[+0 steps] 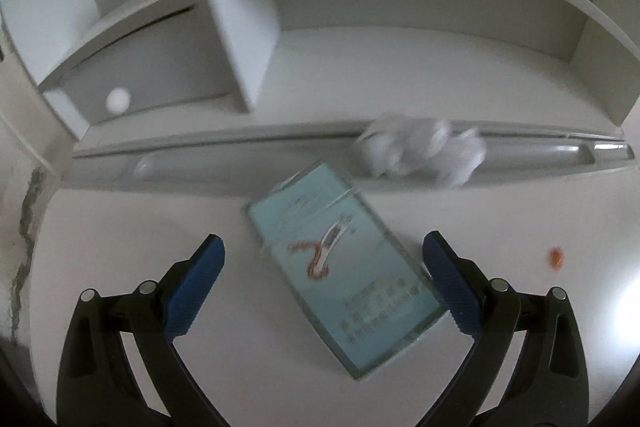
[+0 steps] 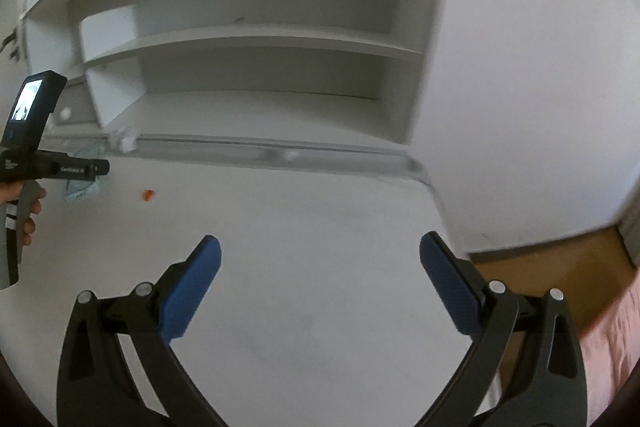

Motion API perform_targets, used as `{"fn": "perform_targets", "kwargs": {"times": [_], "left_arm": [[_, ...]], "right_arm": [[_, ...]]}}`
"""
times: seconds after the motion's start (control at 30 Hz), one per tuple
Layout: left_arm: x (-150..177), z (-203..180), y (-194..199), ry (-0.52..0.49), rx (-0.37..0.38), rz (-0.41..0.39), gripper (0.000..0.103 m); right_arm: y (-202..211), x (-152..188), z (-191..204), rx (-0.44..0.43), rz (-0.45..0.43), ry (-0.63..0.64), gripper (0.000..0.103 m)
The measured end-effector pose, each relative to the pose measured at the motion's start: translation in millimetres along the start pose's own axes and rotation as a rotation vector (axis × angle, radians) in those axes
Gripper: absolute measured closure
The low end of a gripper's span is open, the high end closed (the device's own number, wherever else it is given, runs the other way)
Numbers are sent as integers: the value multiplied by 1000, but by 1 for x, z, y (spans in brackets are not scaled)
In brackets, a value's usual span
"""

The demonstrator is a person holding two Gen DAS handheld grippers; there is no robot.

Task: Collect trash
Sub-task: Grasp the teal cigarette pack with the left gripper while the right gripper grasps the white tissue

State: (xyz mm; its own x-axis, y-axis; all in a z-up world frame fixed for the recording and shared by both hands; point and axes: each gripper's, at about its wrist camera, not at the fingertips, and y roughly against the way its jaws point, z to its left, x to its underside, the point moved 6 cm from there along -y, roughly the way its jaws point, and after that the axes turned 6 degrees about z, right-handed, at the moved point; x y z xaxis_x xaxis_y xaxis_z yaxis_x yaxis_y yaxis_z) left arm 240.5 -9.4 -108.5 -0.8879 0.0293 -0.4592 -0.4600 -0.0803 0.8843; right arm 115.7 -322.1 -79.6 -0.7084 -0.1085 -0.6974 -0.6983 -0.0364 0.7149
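Your left claw (image 1: 323,281) is spread wide over the white counter (image 1: 160,227), its blue-padded fingers (image 1: 196,287) either side of a flat pale-blue rectangular packet (image 1: 344,267) lying tilted on the surface; whether the pads touch it, you cannot tell. Beyond the packet, a crumpled white paper wad (image 1: 420,151) sits against the groove along the counter's back edge. A small orange scrap (image 1: 555,257) lies well to the right. Your right claw (image 2: 320,281) is also spread wide, holding nothing, above bare counter, with white shelving (image 2: 256,39) behind.
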Motion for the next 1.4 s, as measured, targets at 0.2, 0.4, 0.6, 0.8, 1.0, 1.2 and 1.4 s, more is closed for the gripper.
{"fn": "perform_targets", "kwargs": {"times": [0.2, 0.4, 0.6, 0.8, 1.0, 1.2, 1.4], "left_arm": [[13, 31, 4, -7, -20, 34, 7], [14, 52, 5, -12, -43, 24, 7], [11, 72, -3, -6, 8, 30, 7], [5, 98, -11, 63, 47, 65, 7], [-3, 104, -17, 35, 56, 12, 18], [-9, 102, -11, 31, 97, -28, 48], [-6, 79, 11, 6, 159, -47, 48]], "right_arm": [[-23, -24, 51, -98, 23, 83, 7], [-53, -58, 108, -176, 50, 182, 7], [-94, -89, 160, -230, 97, 261, 7], [-124, -108, 199, -270, 136, 303, 7], [-137, -118, 225, -301, 158, 340, 35], [-138, -117, 242, -362, 197, 340, 68], [-115, -116, 224, -364, 168, 299, 69]]}}
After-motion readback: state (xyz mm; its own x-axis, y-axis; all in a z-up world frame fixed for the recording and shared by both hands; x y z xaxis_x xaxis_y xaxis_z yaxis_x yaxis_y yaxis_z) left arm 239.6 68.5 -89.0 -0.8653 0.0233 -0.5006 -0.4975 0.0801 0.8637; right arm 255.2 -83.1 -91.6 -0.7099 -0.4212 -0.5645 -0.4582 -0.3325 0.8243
